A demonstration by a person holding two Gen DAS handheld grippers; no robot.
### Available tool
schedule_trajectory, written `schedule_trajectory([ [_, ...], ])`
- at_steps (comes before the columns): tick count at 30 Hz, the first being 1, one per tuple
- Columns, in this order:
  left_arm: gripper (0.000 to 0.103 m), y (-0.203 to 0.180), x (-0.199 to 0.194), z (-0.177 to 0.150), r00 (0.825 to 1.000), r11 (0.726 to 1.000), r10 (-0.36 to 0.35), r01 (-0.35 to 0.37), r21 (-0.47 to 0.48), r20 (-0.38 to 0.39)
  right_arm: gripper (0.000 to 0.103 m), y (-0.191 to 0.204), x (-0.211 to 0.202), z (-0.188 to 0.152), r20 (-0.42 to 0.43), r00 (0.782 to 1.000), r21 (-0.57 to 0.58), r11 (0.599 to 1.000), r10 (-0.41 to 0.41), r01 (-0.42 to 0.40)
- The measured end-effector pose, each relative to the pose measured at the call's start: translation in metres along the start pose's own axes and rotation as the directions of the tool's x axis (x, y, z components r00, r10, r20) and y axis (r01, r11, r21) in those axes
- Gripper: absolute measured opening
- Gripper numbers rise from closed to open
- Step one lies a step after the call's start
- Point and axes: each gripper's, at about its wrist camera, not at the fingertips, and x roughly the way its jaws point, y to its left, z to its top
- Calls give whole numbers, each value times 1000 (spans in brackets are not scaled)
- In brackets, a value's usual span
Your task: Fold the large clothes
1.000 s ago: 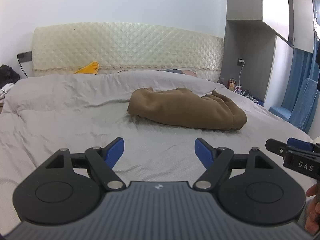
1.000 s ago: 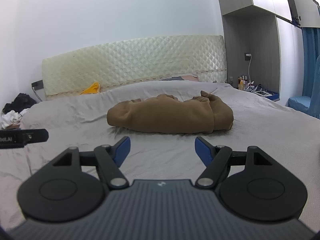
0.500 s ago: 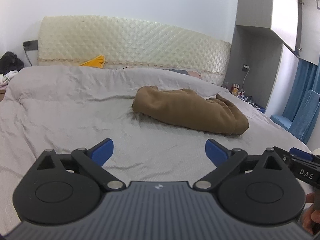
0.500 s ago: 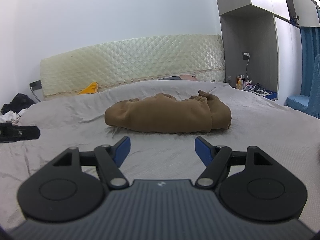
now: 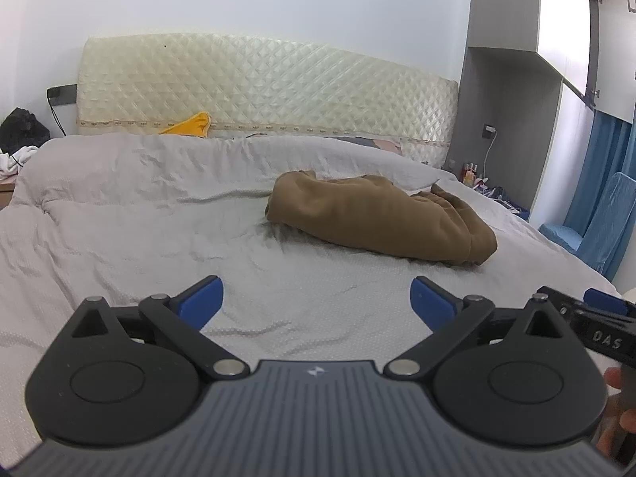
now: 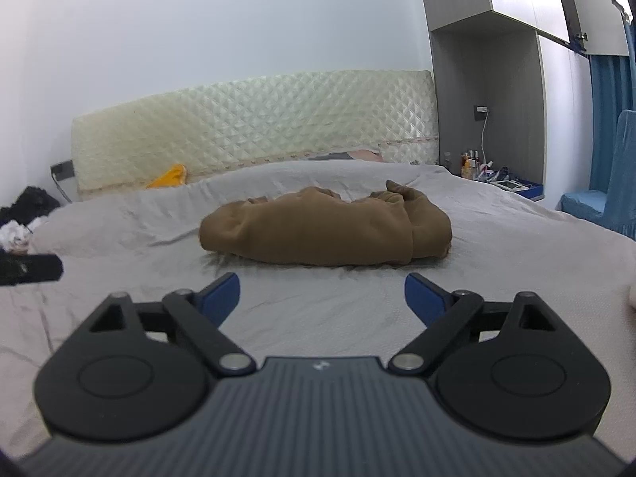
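Note:
A brown garment lies bunched in a long heap in the middle of the grey bed. In the left wrist view it is ahead and a little right of my left gripper, which stands wide open above the duvet with nothing between its blue pads. In the right wrist view the same garment lies straight ahead of my right gripper. Its jaws are opening, with only bare duvet between them. Neither gripper touches the garment.
A quilted cream headboard backs the bed, with a yellow cloth at its foot. Dark and white clothes are piled at the left. A grey shelf unit with bottles and a blue-covered chair stand at the right.
Both grippers' jaws have spread wider, the left first, the right in the last half second. The left view now shows more of the headboard and wall. The garment has not moved.

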Motion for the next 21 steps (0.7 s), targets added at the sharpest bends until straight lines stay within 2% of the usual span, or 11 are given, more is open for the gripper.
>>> schedule_trajectory([
  [21, 102, -6, -5, -1, 1000, 1000, 5, -5, 1, -6, 92, -5, -1, 1, 16, 1000, -2, 1000, -19, 19],
])
